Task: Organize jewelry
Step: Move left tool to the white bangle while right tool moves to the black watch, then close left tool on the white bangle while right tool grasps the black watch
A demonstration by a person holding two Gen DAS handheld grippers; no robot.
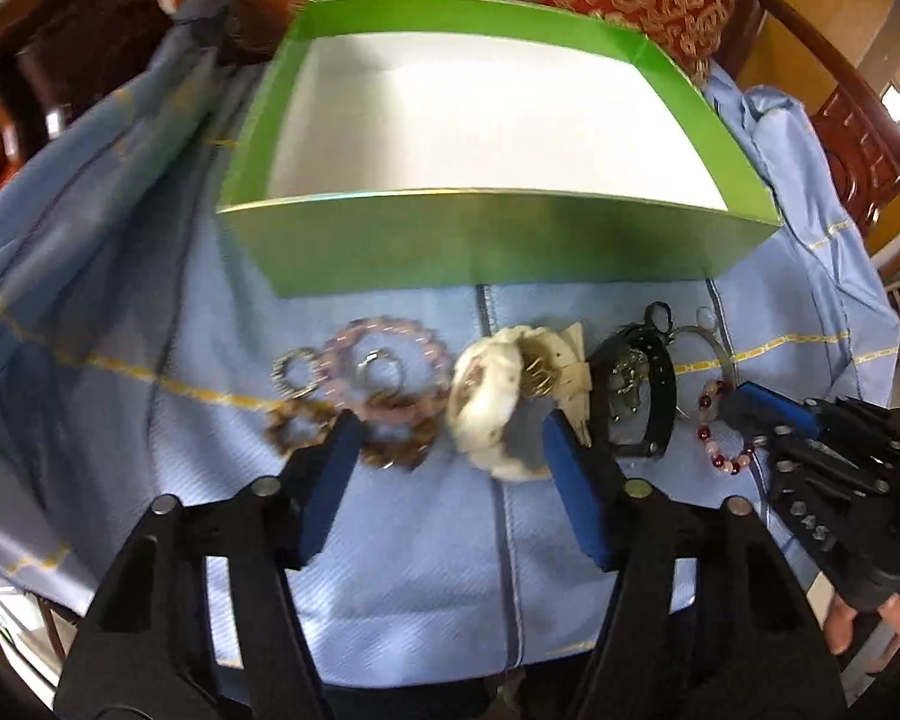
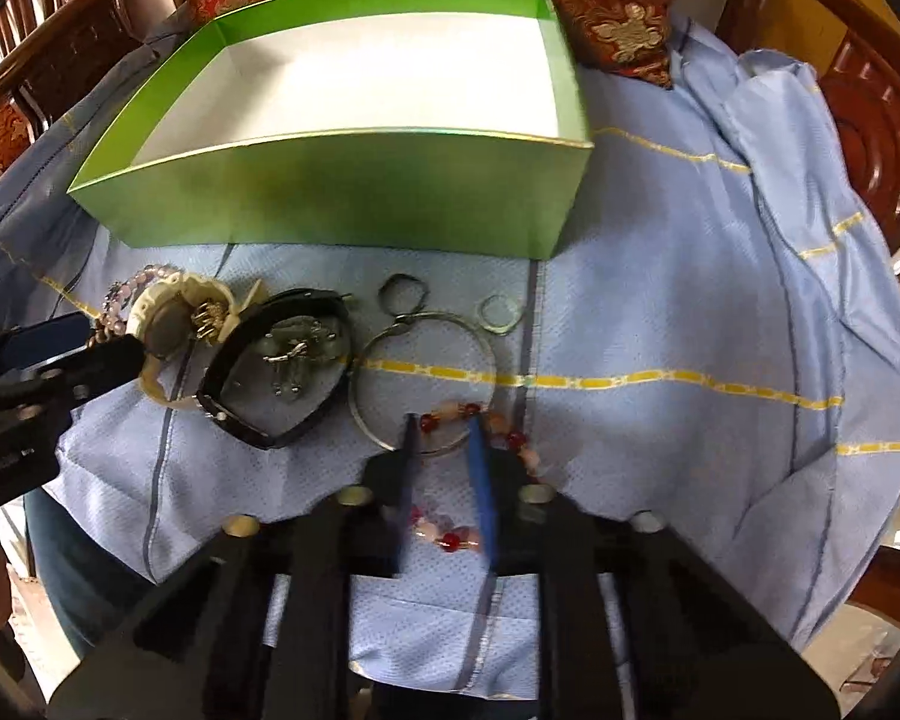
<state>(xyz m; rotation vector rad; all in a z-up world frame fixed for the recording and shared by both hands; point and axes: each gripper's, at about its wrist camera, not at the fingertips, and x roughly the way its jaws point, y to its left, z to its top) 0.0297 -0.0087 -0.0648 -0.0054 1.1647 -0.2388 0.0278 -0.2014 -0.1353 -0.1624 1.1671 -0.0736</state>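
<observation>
Green card walls frame the box, whose white floor lies bare in the left wrist view: nothing is packed yet. In front of it the jewelry sits in a row on the blue cloth. The left tool stands with its jaws apart, reaching around the cream bracelet without pressing it.

In the right wrist view the box is likewise empty. The right tool has its jaws drawn nearly together, seemingly nipping the red-and-pink bead bracelet, which lies across the silver bangle. Every piece remains to be moved, I judge.
</observation>
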